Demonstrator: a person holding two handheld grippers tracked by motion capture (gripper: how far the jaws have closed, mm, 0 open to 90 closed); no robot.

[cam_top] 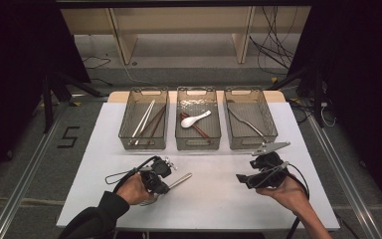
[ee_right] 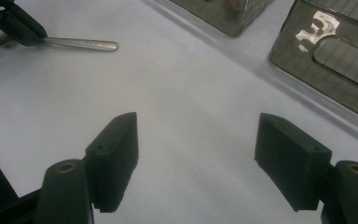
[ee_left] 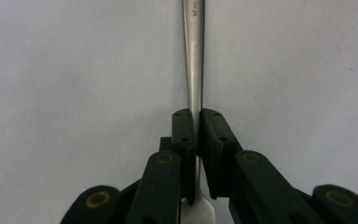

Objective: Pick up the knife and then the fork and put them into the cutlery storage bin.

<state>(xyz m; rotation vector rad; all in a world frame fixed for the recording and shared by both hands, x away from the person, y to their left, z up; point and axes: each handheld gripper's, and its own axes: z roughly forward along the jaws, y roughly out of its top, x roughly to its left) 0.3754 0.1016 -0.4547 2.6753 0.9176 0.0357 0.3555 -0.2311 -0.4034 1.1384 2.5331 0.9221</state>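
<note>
A metal fork (cam_top: 180, 179) lies on the white tabletop (cam_top: 214, 204), handle pointing right and away. My left gripper (cam_top: 165, 187) is shut on its neck. In the left gripper view the two pads press the fork's shaft (ee_left: 194, 56) between them at the left gripper (ee_left: 197, 115) tips, and the flared tine end peeks out below. My right gripper (cam_top: 240, 179) rests low at the right with its jaws wide apart. Nothing sits between the right gripper (ee_right: 196, 154) pads. Its view also shows the fork (ee_right: 81, 44) and the left gripper (ee_right: 18, 25) farther off.
Three clear bins stand in a row at the back of the table. The left bin (cam_top: 143, 146) holds chopsticks, the middle bin (cam_top: 197, 146) a white spoon (cam_top: 195, 120) and a dark red utensil, the right bin (cam_top: 251, 145) a metal utensil (cam_top: 246, 124).
</note>
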